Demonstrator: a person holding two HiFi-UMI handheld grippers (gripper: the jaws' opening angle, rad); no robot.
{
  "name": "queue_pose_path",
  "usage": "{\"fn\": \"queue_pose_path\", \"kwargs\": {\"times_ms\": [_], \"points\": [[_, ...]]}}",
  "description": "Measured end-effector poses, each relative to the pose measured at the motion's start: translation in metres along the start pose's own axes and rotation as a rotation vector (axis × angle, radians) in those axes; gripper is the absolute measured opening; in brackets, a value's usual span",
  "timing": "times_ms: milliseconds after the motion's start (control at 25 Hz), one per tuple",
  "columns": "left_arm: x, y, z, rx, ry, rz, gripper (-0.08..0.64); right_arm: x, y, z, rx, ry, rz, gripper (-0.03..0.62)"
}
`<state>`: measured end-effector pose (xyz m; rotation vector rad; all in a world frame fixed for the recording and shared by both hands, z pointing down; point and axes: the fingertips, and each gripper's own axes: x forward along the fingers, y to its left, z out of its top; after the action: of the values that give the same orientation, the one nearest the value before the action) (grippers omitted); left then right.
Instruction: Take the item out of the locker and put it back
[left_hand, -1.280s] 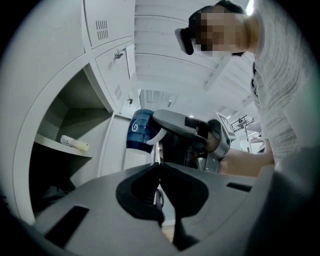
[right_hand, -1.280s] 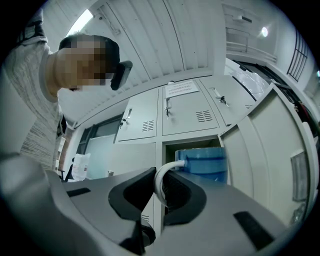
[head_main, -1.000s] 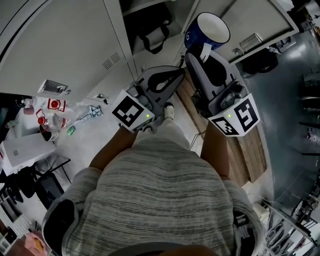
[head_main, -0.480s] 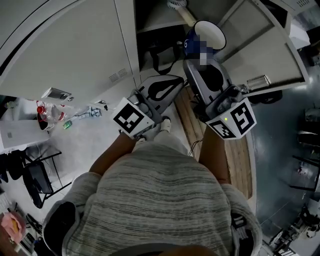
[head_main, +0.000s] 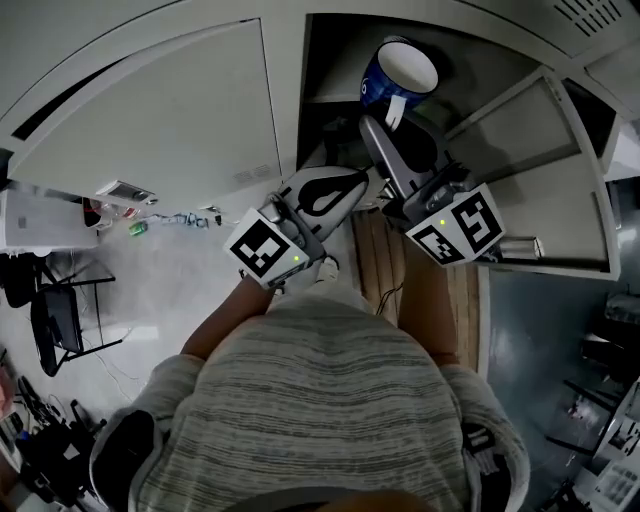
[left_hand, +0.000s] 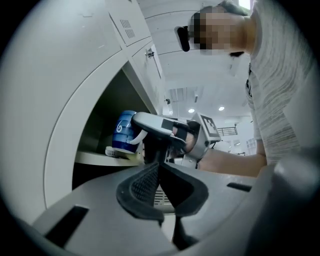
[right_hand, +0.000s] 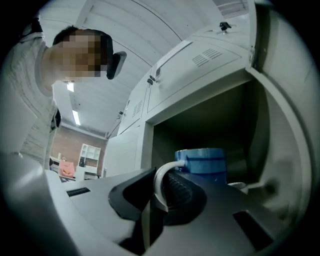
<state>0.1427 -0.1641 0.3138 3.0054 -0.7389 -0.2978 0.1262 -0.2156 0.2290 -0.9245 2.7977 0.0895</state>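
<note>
Two marker cubes (head_main: 262, 247) show only black-and-white square patterns. The blue mug (head_main: 398, 72) carries a white swirl, with no lettering I can read. The right hand-held gripper (right_hand: 160, 189) is clamped on the mug's white handle (right_hand: 156, 181) and holds the mug at the mouth of the open locker (head_main: 330, 70), above its shelf (left_hand: 102, 158). Whether the mug touches the shelf I cannot tell. The left hand-held gripper (left_hand: 158, 172) is clenched on nothing, just beside the right one. The locker door (head_main: 540, 170) stands open at the right. Bottles (head_main: 135, 222) and a black chair (head_main: 55, 318) are on the floor at the left.
</note>
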Motion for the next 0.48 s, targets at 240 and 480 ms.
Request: {"fn": "queue_pose_path", "kwargs": {"times_ms": [240,480], "points": [[-0.009,0.021,0.000,0.012,0.015,0.098,0.008,0.031,-0.017,-0.017,0.020,0.021,0.074,0.054],[-0.024,0.037,-0.012,-0.004,0.065,0.176,0.008,0.052,-0.022,-0.030,0.018,0.039,0.125,0.054]]}}
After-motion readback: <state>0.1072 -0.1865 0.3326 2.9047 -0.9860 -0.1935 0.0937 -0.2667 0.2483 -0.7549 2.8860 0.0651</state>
